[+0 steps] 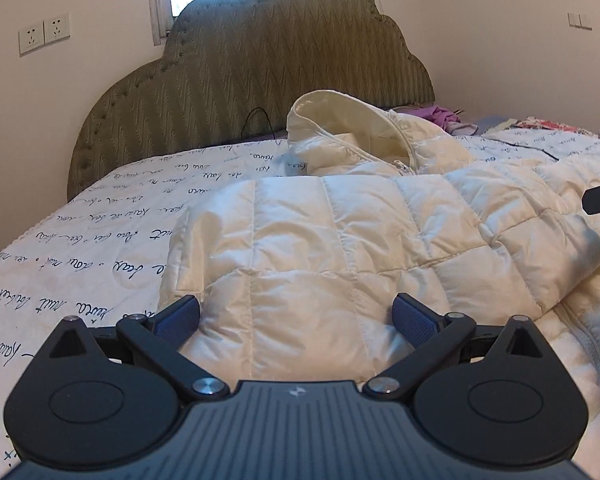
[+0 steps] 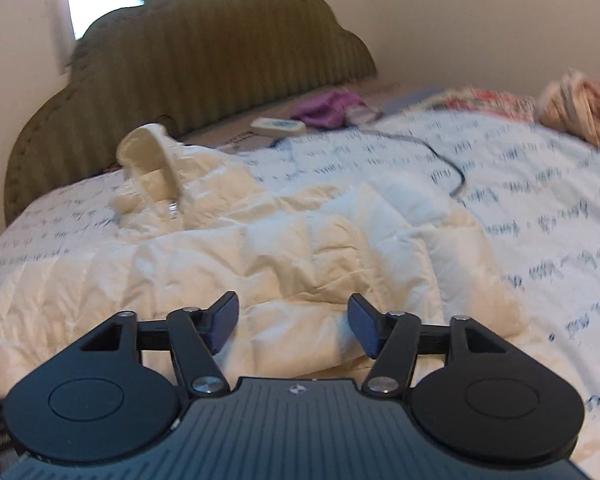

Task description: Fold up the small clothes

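Lying on the bed (image 1: 100, 216) ahead of both spread, empty pairs of fingers, the cream puffer jacket (image 1: 340, 232) looks light, soft and slippery (likely springy); pinch a quilted seam or hem edge, judging by its puffiness.

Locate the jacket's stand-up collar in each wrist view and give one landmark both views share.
Left wrist: collar upper centre, just right of the middle, before the headboard.
Right wrist: collar upper left, blurred.
Shared landmark: olive scalloped headboard.
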